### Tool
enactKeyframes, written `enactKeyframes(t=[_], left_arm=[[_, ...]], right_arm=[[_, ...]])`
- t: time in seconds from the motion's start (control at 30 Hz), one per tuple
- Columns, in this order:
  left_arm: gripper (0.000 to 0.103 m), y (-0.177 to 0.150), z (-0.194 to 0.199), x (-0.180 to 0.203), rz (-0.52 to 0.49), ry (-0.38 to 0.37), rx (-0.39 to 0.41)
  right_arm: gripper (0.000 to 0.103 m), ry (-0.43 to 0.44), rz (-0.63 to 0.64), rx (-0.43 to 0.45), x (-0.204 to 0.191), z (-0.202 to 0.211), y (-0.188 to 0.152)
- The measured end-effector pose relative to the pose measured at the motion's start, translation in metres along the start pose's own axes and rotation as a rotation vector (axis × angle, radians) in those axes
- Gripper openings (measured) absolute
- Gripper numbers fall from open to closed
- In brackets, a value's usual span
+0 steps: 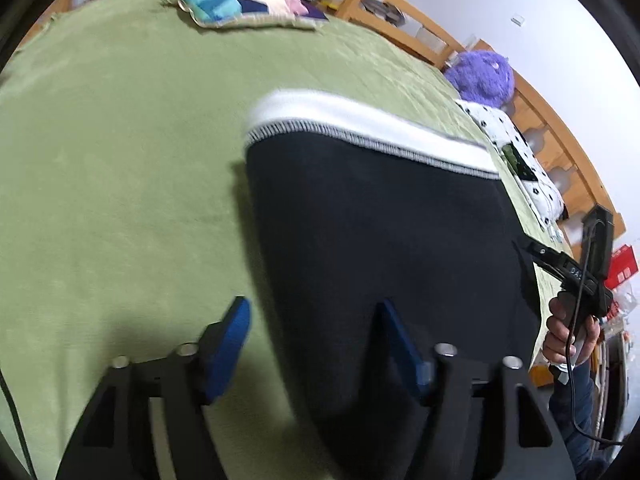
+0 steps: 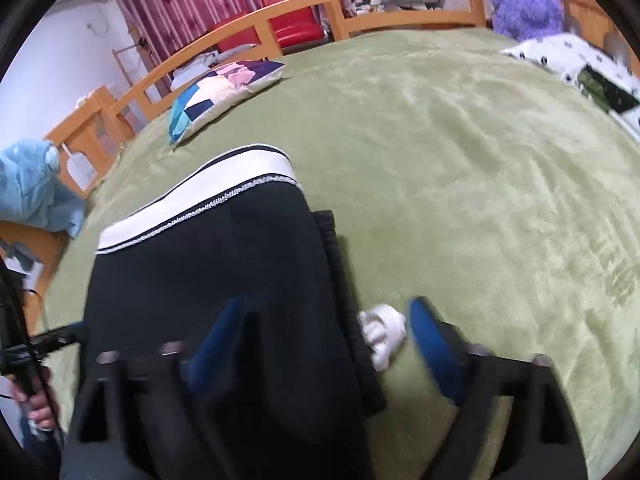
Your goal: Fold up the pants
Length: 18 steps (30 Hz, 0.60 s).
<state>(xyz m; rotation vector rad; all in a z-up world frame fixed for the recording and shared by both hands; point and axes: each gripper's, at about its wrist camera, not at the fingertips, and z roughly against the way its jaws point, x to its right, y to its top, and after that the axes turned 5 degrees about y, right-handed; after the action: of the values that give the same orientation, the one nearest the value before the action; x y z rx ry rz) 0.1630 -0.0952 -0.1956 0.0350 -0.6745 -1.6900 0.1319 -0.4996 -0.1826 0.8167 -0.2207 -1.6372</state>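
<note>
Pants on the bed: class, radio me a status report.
Left hand-held gripper open, right hand-held gripper open, neither gripping. Black pants flat on green blanket, white waistband far end. Nothing in the way.

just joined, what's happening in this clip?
A person is folding black pants on a bed with a green blanket, one handheld gripper per hand. The pants lie flat, white waistband at the far end. Both grippers are open with nothing held: the left gripper straddles the pants' left edge, the right gripper straddles the right edge, where a bit of white fabric sticks out. It looks like they've let go between folds.
</note>
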Motion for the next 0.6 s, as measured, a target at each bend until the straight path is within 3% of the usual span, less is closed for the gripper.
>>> enactKeyframes(t=[0.07, 0.2, 0.23, 0.27, 0.3, 0.37, 0.43, 0.6], left_arm=[[0.074, -0.003, -0.013, 0.001, 0.011, -0.02, -0.023], [0.079, -0.004, -0.028, 0.007, 0.041, -0.06, 0.006], [0.076, -0.002, -0.03, 0.012, 0.035, -0.056, 0.011], [0.058, -0.002, -0.03, 0.015, 0.033, -0.059, 0.011], [0.036, 0.0, -0.026, 0.018, 0.026, -0.058, 0.027], [0.026, 0.004, -0.012, 0.023, -0.003, -0.05, 0.052], [0.023, 0.009, -0.001, 0.023, 0.008, -0.072, 0.055], [0.021, 0.027, 0.038, 0.01, 0.05, -0.117, 0.07]], right_arm=[[0.088, 0.024, -0.019, -0.094, 0.011, -0.014, -0.011], [0.089, 0.199, -0.173, -0.114, 0.031, -0.033, -0.023], [0.089, 0.206, -0.168, -0.105, 0.029, -0.036, -0.024], [0.087, 0.198, -0.154, -0.1, 0.026, -0.037, -0.025], [0.08, 0.202, -0.141, -0.1, 0.021, -0.038, -0.024], [0.072, 0.178, -0.133, -0.084, 0.015, -0.035, -0.024], [0.048, 0.17, -0.163, -0.062, 0.013, -0.025, -0.02], [0.022, 0.177, -0.176, 0.011, -0.022, 0.009, -0.007]])
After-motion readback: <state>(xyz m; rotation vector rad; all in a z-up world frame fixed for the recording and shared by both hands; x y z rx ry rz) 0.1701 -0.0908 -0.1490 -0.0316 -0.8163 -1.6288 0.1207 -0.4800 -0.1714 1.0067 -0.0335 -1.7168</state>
